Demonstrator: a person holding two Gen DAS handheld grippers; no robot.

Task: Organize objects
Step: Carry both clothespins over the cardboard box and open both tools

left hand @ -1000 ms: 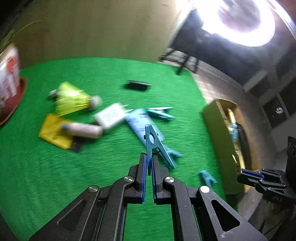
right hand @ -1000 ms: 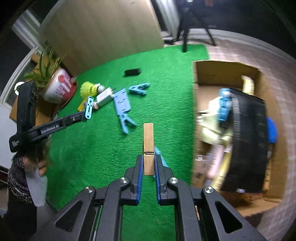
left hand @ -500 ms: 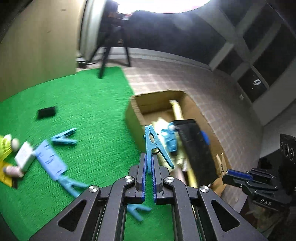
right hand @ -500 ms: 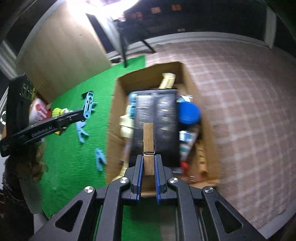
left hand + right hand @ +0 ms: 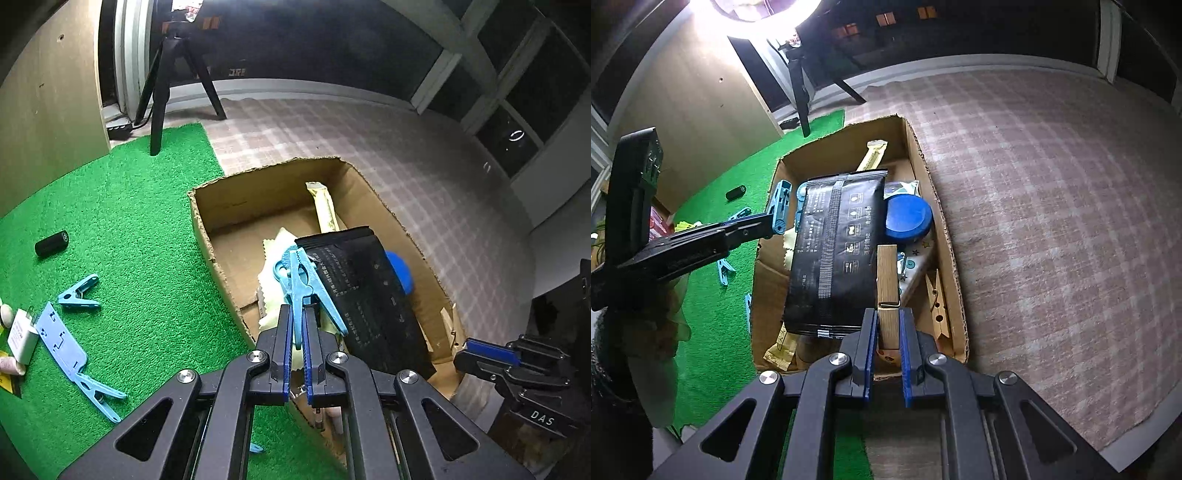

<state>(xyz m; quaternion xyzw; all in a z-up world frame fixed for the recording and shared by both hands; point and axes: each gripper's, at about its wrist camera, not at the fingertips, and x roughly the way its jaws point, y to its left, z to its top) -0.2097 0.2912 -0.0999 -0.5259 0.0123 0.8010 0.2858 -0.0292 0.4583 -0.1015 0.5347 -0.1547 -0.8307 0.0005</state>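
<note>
My left gripper [image 5: 295, 321] is shut on a blue plastic clothespin [image 5: 303, 284], held above the near left part of an open cardboard box [image 5: 201, 229]. My right gripper [image 5: 888, 321] is shut on a wooden clothespin [image 5: 887, 284] above the box's [image 5: 925, 158] near right part. In the box lie a black pouch [image 5: 838, 251], a blue round lid [image 5: 908, 218], a yellow sachet [image 5: 325, 206] and another wooden clothespin [image 5: 936, 302]. The right wrist view shows the left gripper [image 5: 777, 216] with its blue clothespin [image 5: 781, 203] over the box's left wall.
On the green mat [image 5: 129, 206] left of the box lie two blue clothespins [image 5: 79, 295], a light blue flat holder [image 5: 61, 339], a black cylinder [image 5: 51, 242] and a white plug [image 5: 22, 336]. A black tripod [image 5: 162, 85] stands behind. Checked carpet [image 5: 1052, 221] lies right of the box.
Both grippers have swung from above the green mat to above the cardboard box, each still holding its clothespin. The mat's objects have slid to the left of both views.
</note>
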